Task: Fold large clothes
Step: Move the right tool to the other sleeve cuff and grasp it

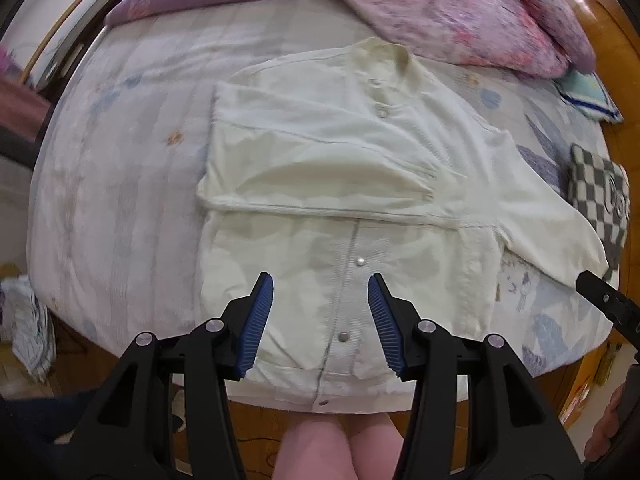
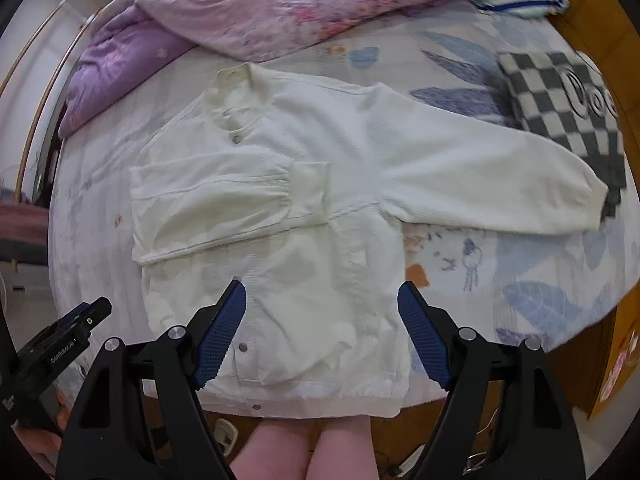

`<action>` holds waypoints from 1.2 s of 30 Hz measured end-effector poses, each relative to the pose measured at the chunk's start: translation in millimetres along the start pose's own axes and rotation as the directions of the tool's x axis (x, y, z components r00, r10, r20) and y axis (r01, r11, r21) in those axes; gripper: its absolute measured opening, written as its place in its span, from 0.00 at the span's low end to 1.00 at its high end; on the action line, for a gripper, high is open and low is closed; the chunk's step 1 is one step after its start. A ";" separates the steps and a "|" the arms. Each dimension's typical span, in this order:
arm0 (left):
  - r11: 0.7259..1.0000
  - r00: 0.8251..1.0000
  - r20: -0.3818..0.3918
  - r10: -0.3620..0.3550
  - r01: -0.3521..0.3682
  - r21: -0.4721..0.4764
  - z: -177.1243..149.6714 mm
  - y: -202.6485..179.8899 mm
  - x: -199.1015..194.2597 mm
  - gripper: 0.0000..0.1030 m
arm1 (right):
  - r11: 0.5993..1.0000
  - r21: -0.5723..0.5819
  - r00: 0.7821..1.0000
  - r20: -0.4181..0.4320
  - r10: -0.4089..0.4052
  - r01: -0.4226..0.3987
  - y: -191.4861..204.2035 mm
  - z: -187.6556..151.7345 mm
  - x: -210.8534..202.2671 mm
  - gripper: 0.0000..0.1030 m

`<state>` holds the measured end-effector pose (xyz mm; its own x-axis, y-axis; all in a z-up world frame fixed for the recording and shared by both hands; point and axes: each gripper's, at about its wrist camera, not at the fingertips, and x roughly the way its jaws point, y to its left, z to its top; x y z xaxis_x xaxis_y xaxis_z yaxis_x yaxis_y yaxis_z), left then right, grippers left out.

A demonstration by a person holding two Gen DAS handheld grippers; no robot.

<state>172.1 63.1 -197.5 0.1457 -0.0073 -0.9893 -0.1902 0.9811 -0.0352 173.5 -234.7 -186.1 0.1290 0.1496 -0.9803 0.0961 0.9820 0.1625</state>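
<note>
A white jacket [image 1: 352, 208] lies flat on a bed [image 1: 120, 200] with a pale printed sheet, one sleeve folded across its chest, the other stretched toward a checkered cushion [image 2: 560, 108]. Purple and pink quilts [image 2: 280, 4] are heaped at the far side. Wood, perhaps a bed frame [image 1: 616, 92], edges the blurred rim. The left gripper [image 1: 320, 320] and right gripper [image 2: 322, 332] hang above the hem, jaws spread, holding nothing.

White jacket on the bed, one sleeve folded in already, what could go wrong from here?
The unfolded sleeve lies over the checkered cushion, so pulling it in may drag the cushion. The jacket hem sits at the bed edge and could slide off. Both grippers, left and right, hover open, holding nothing.
</note>
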 end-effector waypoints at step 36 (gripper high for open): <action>0.936 0.998 -0.052 -0.034 0.050 0.347 77.2 -278.0 122.1 0.09 | 0.720 0.694 1.000 0.009 -0.023 0.011 -382.1 -9.3 54.6 0.82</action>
<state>317.7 -195.7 -297.6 0.1012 -0.0502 -0.9936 0.1664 0.9855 -0.0329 134.7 -600.6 -302.7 0.1356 0.1257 -0.9828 0.7555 0.6286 0.1846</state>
